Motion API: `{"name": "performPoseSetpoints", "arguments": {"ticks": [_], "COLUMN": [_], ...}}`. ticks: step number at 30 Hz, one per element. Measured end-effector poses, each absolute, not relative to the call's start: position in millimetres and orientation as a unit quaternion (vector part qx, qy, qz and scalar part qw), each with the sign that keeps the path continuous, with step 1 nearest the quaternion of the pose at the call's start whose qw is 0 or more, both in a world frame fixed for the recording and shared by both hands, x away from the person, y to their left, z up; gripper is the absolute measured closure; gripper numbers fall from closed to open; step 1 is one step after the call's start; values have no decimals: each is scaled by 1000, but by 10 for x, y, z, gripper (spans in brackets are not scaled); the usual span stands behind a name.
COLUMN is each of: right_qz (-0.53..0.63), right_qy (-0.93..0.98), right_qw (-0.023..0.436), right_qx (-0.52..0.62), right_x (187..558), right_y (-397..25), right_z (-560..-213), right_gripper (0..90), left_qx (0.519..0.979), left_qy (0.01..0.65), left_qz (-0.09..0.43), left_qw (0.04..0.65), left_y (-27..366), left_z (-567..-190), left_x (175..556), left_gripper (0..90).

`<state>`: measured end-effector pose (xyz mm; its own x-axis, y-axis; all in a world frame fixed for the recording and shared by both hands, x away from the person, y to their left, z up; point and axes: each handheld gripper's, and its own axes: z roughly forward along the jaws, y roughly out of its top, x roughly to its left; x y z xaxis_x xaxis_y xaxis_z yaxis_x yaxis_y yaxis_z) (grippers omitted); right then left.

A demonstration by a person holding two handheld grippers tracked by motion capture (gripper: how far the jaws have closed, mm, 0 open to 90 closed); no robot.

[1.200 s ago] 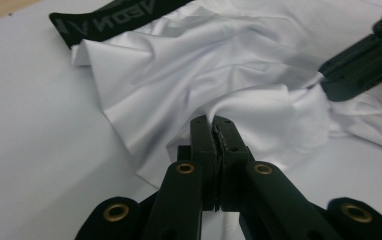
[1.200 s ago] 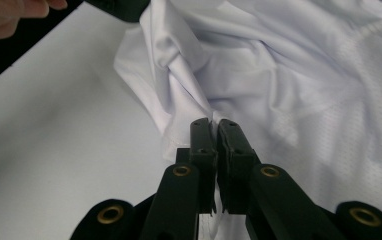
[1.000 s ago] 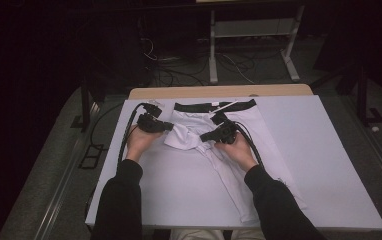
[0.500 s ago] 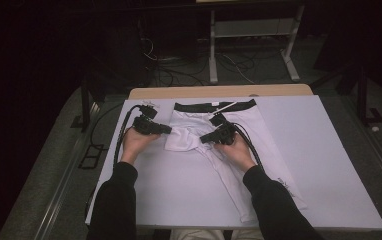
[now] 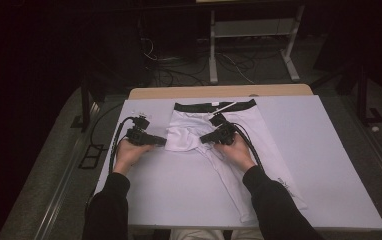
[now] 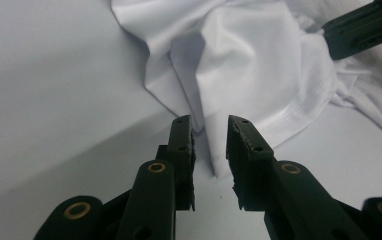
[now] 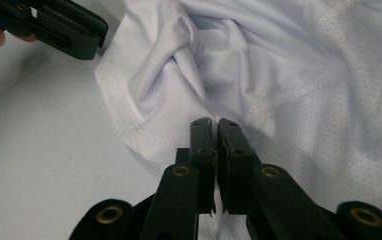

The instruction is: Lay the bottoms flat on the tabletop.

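Note:
White pants (image 5: 259,135) with a black waistband (image 5: 214,105) lie flat on the white table (image 5: 329,165). One leg is folded up into a bunched pile (image 5: 184,137) near the crotch; the other leg runs toward the near edge. My left gripper (image 5: 163,142) is open just left of that pile, and the hem fold (image 6: 249,65) lies right beyond its jaws (image 6: 210,125), untouched. My right gripper (image 5: 203,138) is shut on the pants fabric (image 7: 299,60), which puckers at its tips (image 7: 214,122). The left gripper (image 7: 54,25) also appears at top left in the right gripper view.
A wooden table edge (image 5: 219,92) shows behind the white surface. Beyond it the dark floor holds cables and a metal stand (image 5: 251,35). Bare white surface spreads left and right of the pants.
My left gripper has let go of the folded leg, opened, and drawn back left and toward the person. The right gripper has stayed shut on the fabric almost in place.

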<state>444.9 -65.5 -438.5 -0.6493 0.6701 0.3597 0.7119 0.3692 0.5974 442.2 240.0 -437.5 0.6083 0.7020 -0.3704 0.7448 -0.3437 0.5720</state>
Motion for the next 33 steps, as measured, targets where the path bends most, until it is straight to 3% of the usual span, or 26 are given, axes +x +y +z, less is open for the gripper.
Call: {"name": "performPoseSetpoints", "arguments": {"ticks": [7, 12, 17, 33], "right_qz": [-377, -377, -396, -403], "right_qy": [-826, -825, -813, -808], "right_qw": [29, 30, 31, 28], "right_qx": [-419, -420, -426, -429], "right_x": [4450, 4443, 4368, 4189], "right_y": [-657, -657, -743, -1037], "right_z": [-4387, -4382, -4282, -4169], "right_gripper": [847, 819, 735, 684], "left_qx": [828, 830, 829, 828], "left_qy": [429, 426, 428, 434], "left_qz": [-45, -45, -43, -44], "left_qw": [360, 358, 357, 353], "left_y": [2340, 2306, 2311, 2304], "left_z": [-4443, -4460, -4452, -4452], "left_x": [4411, 4388, 4367, 4367], "left_gripper": [744, 872, 878, 878]}}
